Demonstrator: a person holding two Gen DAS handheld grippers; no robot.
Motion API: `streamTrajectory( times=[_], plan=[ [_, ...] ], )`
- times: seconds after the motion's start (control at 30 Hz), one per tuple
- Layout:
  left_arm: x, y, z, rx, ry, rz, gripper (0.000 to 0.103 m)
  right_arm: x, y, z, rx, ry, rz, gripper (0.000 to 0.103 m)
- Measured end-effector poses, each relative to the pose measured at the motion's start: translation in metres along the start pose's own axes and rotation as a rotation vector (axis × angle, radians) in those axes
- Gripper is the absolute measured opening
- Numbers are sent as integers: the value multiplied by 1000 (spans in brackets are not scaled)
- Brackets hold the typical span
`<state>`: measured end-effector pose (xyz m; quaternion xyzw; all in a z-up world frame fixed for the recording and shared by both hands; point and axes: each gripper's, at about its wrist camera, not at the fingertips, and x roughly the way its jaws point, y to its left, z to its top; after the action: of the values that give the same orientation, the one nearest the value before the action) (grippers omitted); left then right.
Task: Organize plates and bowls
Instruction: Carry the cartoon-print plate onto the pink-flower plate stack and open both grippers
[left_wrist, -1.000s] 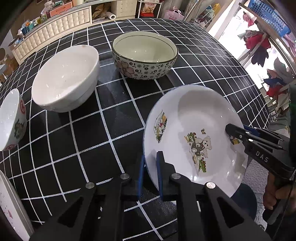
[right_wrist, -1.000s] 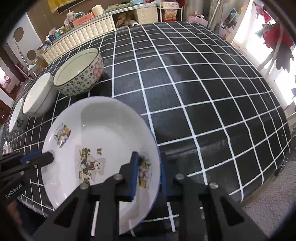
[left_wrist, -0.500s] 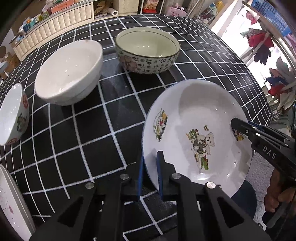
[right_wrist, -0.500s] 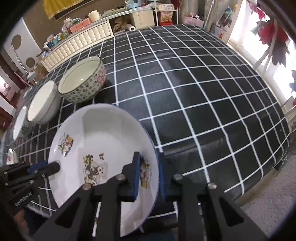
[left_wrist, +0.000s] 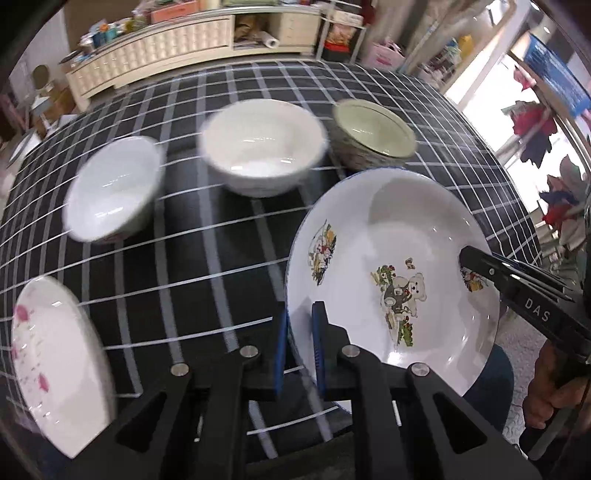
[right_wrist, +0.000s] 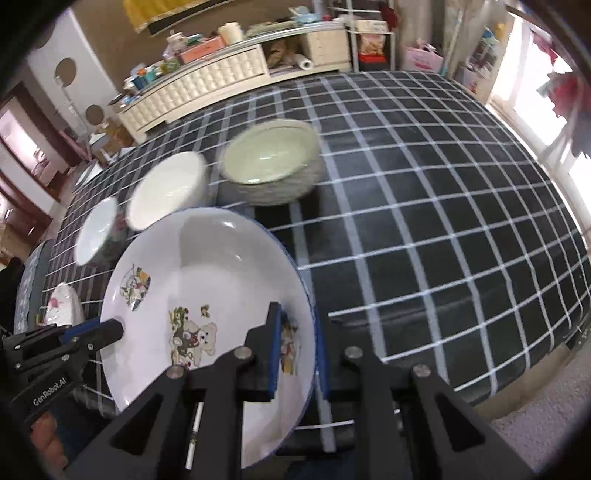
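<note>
The left gripper (left_wrist: 299, 345), lettered "GenRobot.AI", and the right gripper (right_wrist: 297, 350), lettered "DAS", each clamp an opposite rim of the bear-print plate (left_wrist: 399, 266), held tilted above the near edge of the checked table (right_wrist: 424, 221). Beyond stand a white bowl (left_wrist: 262, 155) and a patterned bowl (left_wrist: 373, 134)

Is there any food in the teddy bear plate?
Empty. The teddy bear plate shows only its printed pictures on a bare white inside.
</note>
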<state>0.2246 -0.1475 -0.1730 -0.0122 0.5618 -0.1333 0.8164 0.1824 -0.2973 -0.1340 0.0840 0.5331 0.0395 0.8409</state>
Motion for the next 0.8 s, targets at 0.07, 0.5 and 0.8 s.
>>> streamTrajectory(
  times=[0.07,0.5,0.8],
  plan=[
    [-12,18,-6,-30,-12,8,11,2,20,2,-21,1,20,20],
    [-78,149,-63,-190,-58,114,11,18,155,-9,-180,29,135,19],
    [-95,214,-96,-295,-54,171,11,38,226,-23,-259,76,172,19]
  ],
)
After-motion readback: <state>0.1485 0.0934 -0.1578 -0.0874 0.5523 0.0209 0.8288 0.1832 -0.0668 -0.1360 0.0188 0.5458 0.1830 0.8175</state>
